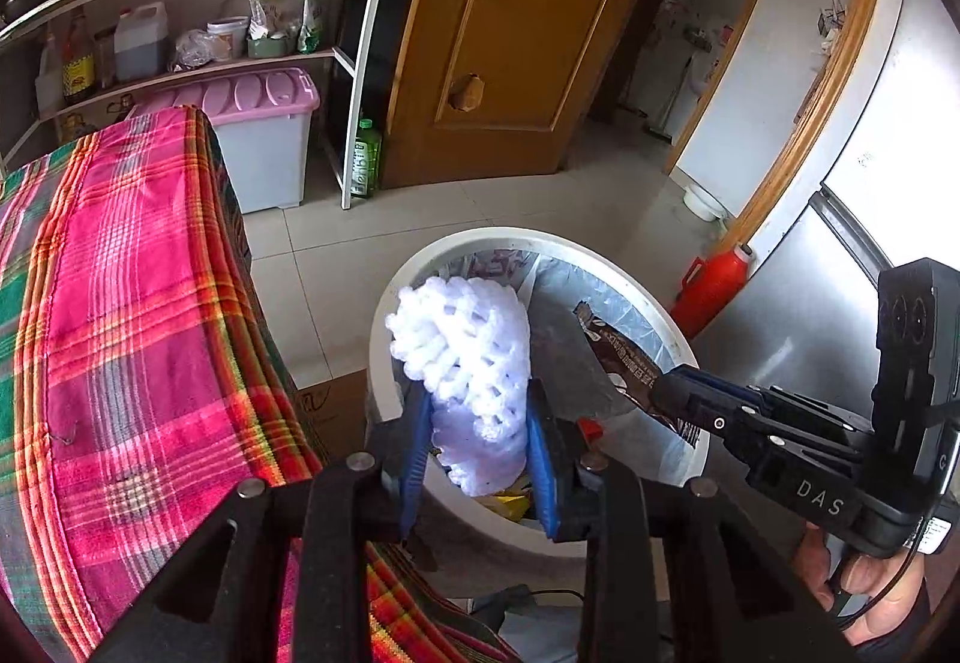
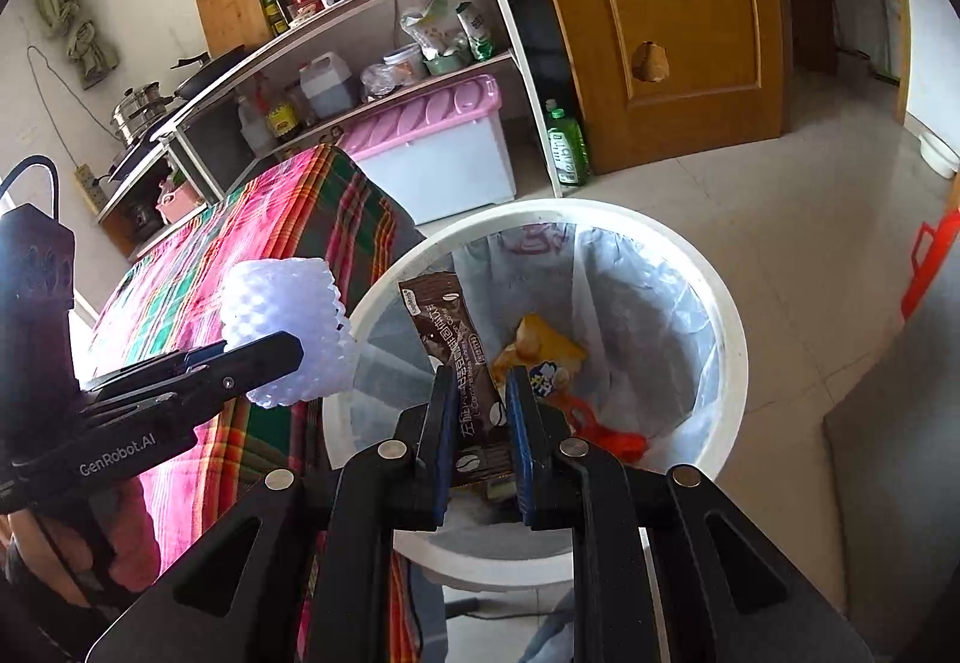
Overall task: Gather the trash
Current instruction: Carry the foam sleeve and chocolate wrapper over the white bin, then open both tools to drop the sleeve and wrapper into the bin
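Observation:
A white bin [image 1: 384, 303] with a clear liner stands on the floor beside the table. My left gripper [image 1: 478, 393] is shut on a white foam fruit net [image 1: 462, 339], which it holds over the bin's left rim. The net [image 2: 282, 315] and left gripper [image 2: 288, 357] also show at the left of the right wrist view. My right gripper [image 2: 480, 381] is shut on a brown coffee sachet [image 2: 447, 321] above the bin's [image 2: 729, 315] opening. In the left wrist view the sachet [image 1: 618, 357] sticks out of the right gripper [image 1: 660, 393]. A yellow wrapper [image 2: 546, 345] and red scraps [image 2: 606, 432] lie inside.
A table under a pink plaid cloth [image 1: 120, 303] borders the bin on the left. Behind it stand a pink-lidded storage box [image 1: 258, 141], a white shelf rack [image 1: 360, 63], a green bottle [image 1: 366, 159] and a wooden door [image 1: 510, 33]. A red flask [image 1: 714, 285] stands by the fridge [image 1: 840, 273].

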